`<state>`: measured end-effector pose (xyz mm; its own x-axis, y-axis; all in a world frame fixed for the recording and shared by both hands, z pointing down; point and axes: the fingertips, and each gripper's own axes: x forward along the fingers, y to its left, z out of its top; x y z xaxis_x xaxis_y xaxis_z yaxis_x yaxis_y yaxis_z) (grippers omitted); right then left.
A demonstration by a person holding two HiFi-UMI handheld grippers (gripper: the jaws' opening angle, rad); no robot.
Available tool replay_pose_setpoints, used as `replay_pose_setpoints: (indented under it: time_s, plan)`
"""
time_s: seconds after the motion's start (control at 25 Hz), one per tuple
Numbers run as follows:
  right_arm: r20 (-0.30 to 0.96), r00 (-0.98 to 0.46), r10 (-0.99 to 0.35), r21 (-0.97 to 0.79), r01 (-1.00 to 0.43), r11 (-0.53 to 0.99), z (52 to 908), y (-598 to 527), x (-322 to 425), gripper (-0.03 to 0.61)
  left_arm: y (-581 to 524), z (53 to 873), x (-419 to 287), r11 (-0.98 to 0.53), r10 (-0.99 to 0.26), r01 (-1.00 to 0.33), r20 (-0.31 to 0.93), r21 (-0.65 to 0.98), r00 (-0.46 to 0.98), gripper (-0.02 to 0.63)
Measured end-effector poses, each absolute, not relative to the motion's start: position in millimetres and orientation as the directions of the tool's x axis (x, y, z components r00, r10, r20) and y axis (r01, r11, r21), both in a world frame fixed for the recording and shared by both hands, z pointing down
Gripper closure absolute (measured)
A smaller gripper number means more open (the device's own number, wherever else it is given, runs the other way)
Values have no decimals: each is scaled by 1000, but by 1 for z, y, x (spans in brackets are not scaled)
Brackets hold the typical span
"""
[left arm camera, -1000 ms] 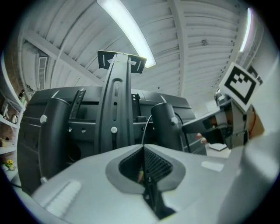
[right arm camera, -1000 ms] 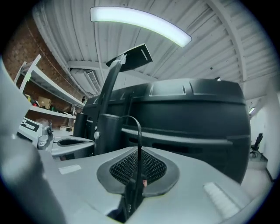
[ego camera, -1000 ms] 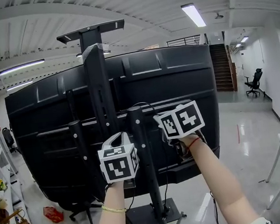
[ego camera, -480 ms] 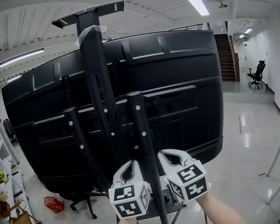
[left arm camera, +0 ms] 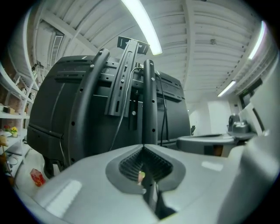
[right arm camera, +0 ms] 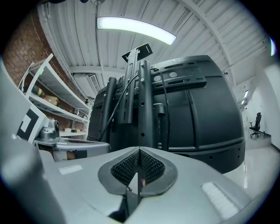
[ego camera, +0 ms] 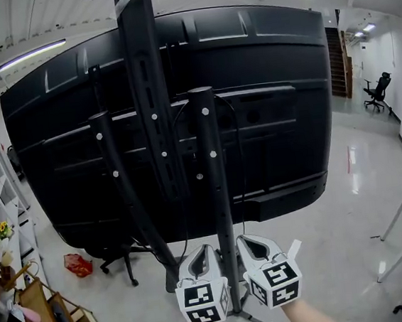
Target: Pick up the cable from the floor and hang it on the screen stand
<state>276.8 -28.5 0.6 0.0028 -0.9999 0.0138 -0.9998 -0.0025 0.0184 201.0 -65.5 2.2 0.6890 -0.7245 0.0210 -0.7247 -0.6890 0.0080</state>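
Both grippers have dropped away from the stand since a second ago and now sit low in the head view. Up on the screen stand (ego camera: 215,191) the thin black cable (ego camera: 238,160) loops over the right post, its long run hanging straight down against the back of the screen (ego camera: 281,112). The left gripper (ego camera: 203,251) and right gripper (ego camera: 247,242) flank that post's foot, each with jaws pressed together on nothing.

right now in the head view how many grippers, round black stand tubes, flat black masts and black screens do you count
grey two-jaw grippers: 2, left gripper, right gripper
round black stand tubes: 2, slanted tube, upright tube
flat black centre mast: 1
large black screen: 1
total: 6
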Motion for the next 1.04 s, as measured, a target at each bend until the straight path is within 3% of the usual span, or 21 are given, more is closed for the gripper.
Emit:
replay_pose_setpoints:
  time_s: [1.04]
  plan:
    - [41, -19, -999, -56, -998, 17, 9, -13, 275, 580, -62, 13, 199, -689, -721, -723, 65, 41, 690, 606]
